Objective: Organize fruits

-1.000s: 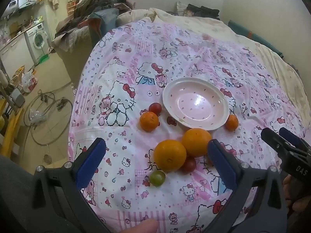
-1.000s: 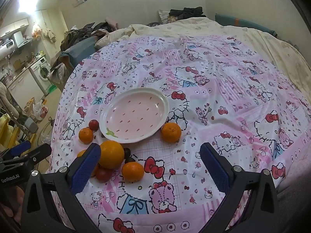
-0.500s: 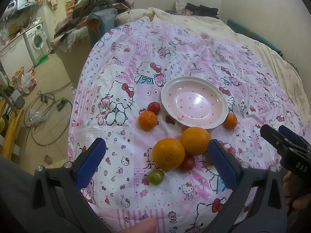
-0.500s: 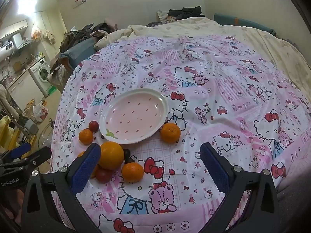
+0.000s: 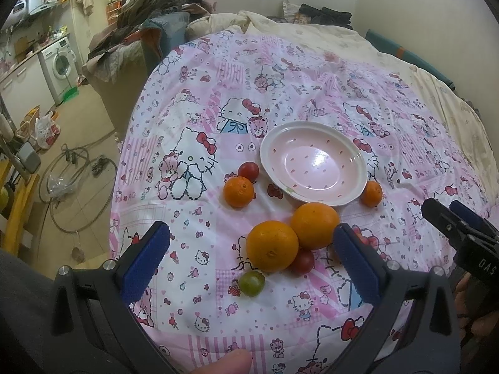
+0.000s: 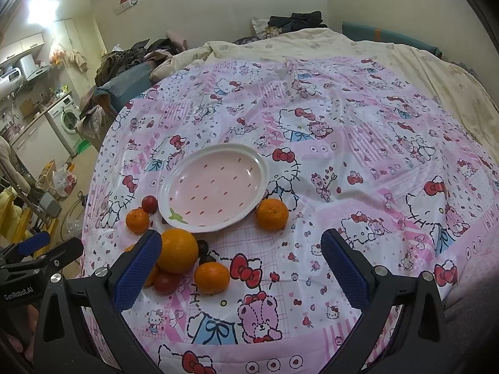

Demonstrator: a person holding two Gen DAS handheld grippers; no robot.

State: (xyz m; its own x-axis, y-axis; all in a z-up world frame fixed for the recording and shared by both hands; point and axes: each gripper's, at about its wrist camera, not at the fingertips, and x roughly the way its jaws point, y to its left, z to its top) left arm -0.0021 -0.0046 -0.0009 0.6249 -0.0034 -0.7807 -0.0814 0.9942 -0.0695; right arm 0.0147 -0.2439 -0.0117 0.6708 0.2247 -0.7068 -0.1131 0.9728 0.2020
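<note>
I see a pink bedsheet (image 5: pixel 193 249) carrying an empty plate (image 5: pixel 313 165), with every fruit lying around it on the cloth. Both my left gripper (image 5: pixel 251 263) and right gripper (image 6: pixel 240 269) hover spread wide, grasping nothing. I judge I'm at the first pick: next, lower onto the nearest big orange (image 5: pixel 272 245).

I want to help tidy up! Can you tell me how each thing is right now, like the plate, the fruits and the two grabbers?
Plate: upright on the bedspread, nothing in it.
Big oranges: two, touching, on the bedspread, outside the plate.
Small oranges: on the bedspread, none in the plate.
Green fruit: lying by the big oranges.
Left gripper: open, holding nothing.
Right gripper: open, holding nothing.
</note>
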